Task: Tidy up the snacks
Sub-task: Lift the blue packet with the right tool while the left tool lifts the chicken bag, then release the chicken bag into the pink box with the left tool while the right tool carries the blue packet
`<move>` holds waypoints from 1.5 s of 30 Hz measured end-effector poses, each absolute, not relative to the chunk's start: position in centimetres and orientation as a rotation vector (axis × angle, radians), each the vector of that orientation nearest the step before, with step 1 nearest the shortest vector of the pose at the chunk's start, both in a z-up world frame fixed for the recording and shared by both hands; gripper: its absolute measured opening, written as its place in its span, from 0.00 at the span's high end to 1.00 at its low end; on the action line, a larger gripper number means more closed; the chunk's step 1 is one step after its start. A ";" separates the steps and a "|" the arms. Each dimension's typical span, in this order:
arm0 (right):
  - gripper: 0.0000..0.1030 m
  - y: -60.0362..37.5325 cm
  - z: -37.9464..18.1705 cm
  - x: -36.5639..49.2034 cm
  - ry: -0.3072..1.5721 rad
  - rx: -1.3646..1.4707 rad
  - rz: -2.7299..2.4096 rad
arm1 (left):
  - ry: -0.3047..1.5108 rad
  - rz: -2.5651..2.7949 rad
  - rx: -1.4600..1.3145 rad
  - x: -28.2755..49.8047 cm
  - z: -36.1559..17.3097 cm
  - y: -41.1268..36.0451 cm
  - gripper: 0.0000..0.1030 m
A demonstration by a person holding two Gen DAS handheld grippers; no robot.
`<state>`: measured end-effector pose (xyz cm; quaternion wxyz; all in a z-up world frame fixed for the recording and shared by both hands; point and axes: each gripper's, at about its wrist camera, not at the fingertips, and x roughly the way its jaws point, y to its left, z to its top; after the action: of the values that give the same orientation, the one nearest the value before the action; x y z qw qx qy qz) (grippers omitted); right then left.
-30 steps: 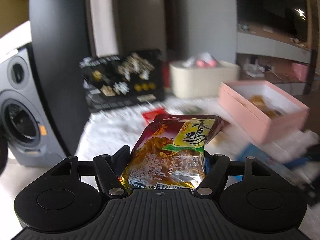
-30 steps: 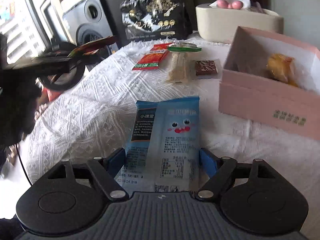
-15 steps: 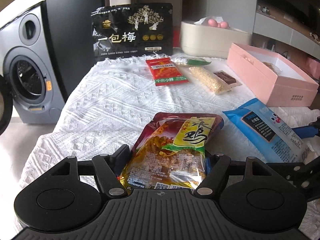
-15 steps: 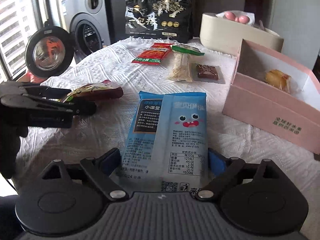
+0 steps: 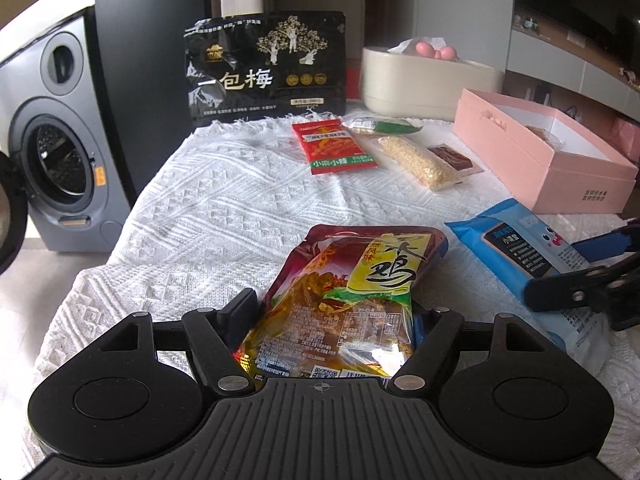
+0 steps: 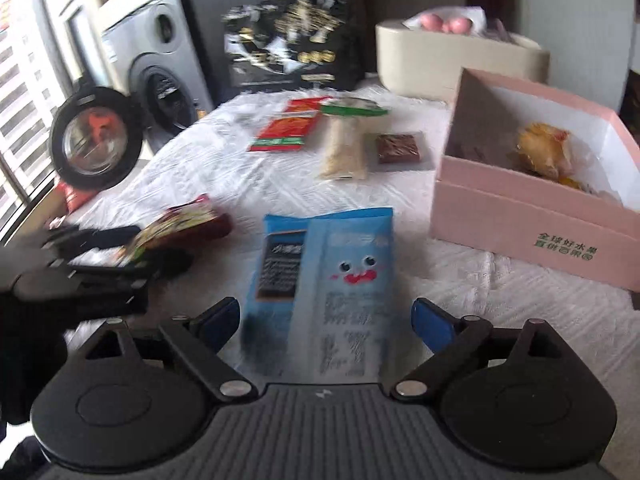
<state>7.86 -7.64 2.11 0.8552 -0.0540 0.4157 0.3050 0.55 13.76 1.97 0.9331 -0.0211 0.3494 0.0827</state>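
Note:
My left gripper (image 5: 332,316) is shut on a red and yellow chicken snack pack (image 5: 352,288) held low over the white tablecloth (image 5: 224,208). My right gripper (image 6: 324,320) holds a blue snack pack (image 6: 324,276) between its blue pads (image 6: 430,320); in this blurred view a small gap shows on each side. That pack also shows in the left wrist view (image 5: 520,244). The left gripper and its pack (image 6: 180,228) appear at the left of the right wrist view.
An open pink box (image 6: 532,188) holding a yellow pastry stands at the right. A red packet (image 5: 336,146), a grain bar (image 5: 416,162), a green-topped pack (image 5: 380,126) and a brown bar (image 5: 452,158) lie farther back. A black bag (image 5: 264,68) and a cream container (image 5: 428,80) stand behind.
My left gripper has come down toward the cloth with the chicken pack. My right gripper has moved with the blue pack, and its jaws look wider around it than before.

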 end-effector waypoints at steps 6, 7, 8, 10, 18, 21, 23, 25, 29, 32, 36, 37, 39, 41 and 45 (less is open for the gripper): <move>0.23 -7.8 3.5 5.8 0.836 -0.167 0.705 | 0.709 0.115 -0.021 -1.3 3.4 11.5 0.26; 0.23 -9.0 4.2 5.3 0.823 -0.149 0.717 | 0.703 0.088 -0.003 -1.8 3.8 10.7 0.26; 0.23 -10.1 4.9 4.8 0.807 -0.139 0.714 | 0.702 0.046 0.014 -2.3 4.2 9.7 0.26; 0.23 -13.1 6.6 3.5 0.767 -0.120 0.678 | 0.718 -0.080 0.031 -2.9 5.0 7.8 0.26; 0.23 -23.5 13.0 -2.3 0.516 -0.136 0.454 | 0.594 -0.356 0.103 -1.1 10.3 -0.2 0.26; 0.23 -25.7 14.1 -2.3 0.467 -0.097 0.392 | 0.492 -0.306 0.072 2.1 13.0 -1.7 0.26; 0.23 -26.4 14.4 -1.7 0.449 -0.081 0.368 | 0.462 -0.248 0.018 5.1 14.6 -2.3 0.26; 0.23 -26.6 14.6 -0.6 0.441 -0.080 0.353 | 0.448 -0.220 -0.031 8.2 15.7 -2.8 0.24; 0.23 -26.9 14.9 1.9 0.429 -0.084 0.328 | 0.474 -0.225 -0.151 14.9 16.0 -3.3 0.21; 0.23 -27.2 14.7 4.2 0.441 -0.057 0.289 | 0.564 -0.246 -0.185 19.1 14.1 -4.3 0.16; 0.23 -27.6 13.5 7.0 0.497 -0.017 0.232 | 0.661 -0.235 -0.149 22.2 11.0 -4.5 0.23; 0.23 -27.8 13.3 7.4 0.509 -0.017 0.222 | 0.676 -0.230 -0.158 22.5 10.5 -4.4 0.23; 0.23 -27.4 12.6 8.6 0.535 -0.022 0.213 | 0.659 -0.288 -0.254 22.4 10.1 -3.4 0.23; 0.23 -26.7 12.1 9.8 0.551 -0.021 0.209 | 0.611 -0.340 -0.368 22.3 10.2 -1.6 0.23; 0.23 -25.2 12.2 12.6 0.544 0.010 0.223 | 0.522 -0.346 -0.459 21.3 11.6 2.0 0.23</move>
<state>12.61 -25.22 12.18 0.9571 0.0048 0.2681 0.1100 21.29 1.98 11.64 0.9255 -0.2238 0.2547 -0.1685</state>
